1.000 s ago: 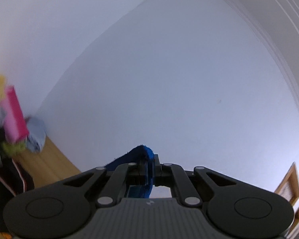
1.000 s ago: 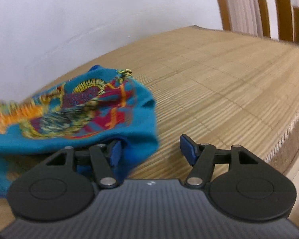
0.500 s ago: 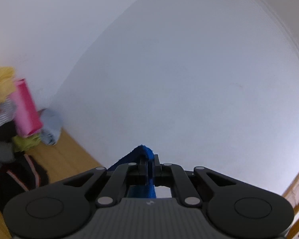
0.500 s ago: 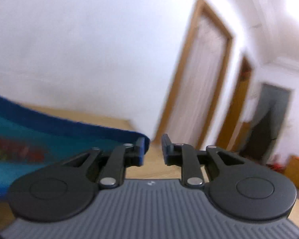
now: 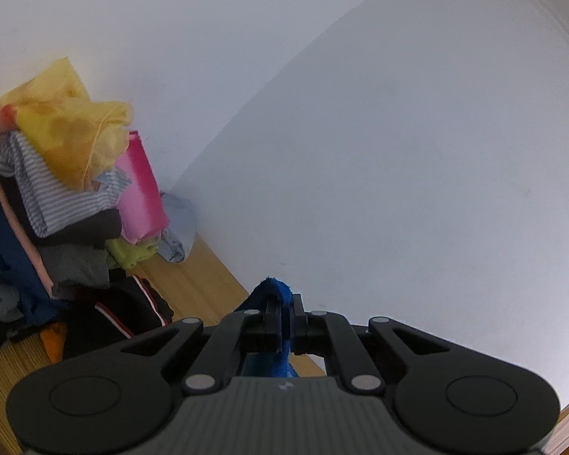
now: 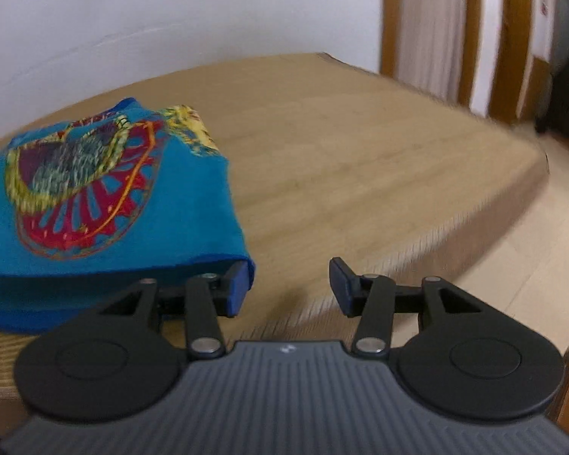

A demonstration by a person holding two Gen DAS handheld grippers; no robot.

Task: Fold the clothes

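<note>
Since a moment ago your right claw (image 6: 286, 288) is swinging back over the surface (image 6: 360, 159), jaws opening and empty; the blue shirt (image 6: 106, 189) is lying at its ten o'clock, while your left claw (image 5: 284, 322) is pinching its hem.

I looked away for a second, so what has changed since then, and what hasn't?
The left gripper tilted down, bringing the clothes pile into view. The right gripper, jaws opening with nothing between them, swung up and back to the blue garment. Unchanged: left stays clamped on blue cloth.
</note>
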